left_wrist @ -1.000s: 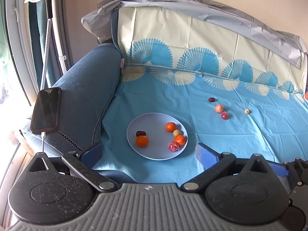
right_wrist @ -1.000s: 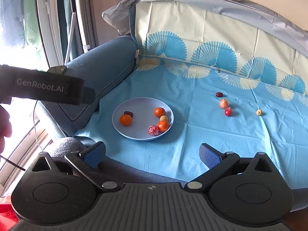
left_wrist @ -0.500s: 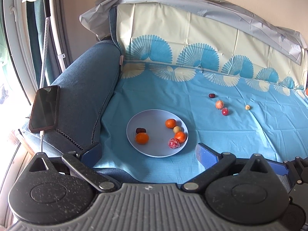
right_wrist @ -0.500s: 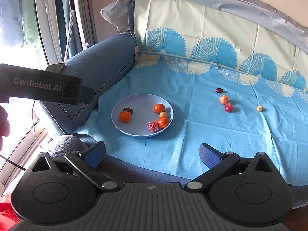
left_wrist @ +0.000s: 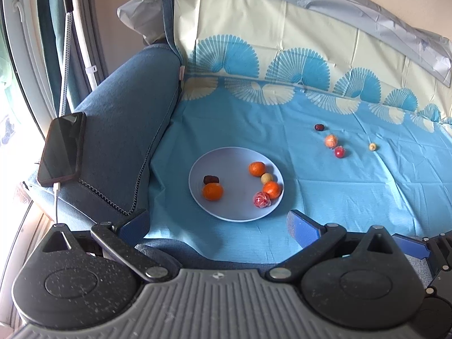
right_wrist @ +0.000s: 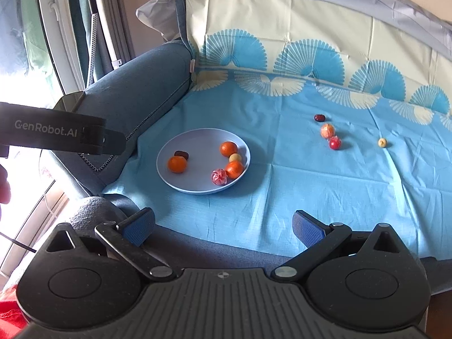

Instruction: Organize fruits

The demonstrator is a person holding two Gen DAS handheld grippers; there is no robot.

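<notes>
Blue-padded jaws of both grippers are standing wide and empty — four loose small fruits [right_wrist: 329, 132] are lying on the sofa cover, right of the pale-blue round plate [right_wrist: 169, 180], nearer the right gripper [right_wrist: 223, 226].

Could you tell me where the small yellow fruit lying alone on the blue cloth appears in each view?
Left wrist view: small yellow fruit lies far right, mid-height, right of the red fruit.
Right wrist view: it lies right of centre, upper half.
Shared landmark: the blue plate, left of it in both.
</notes>
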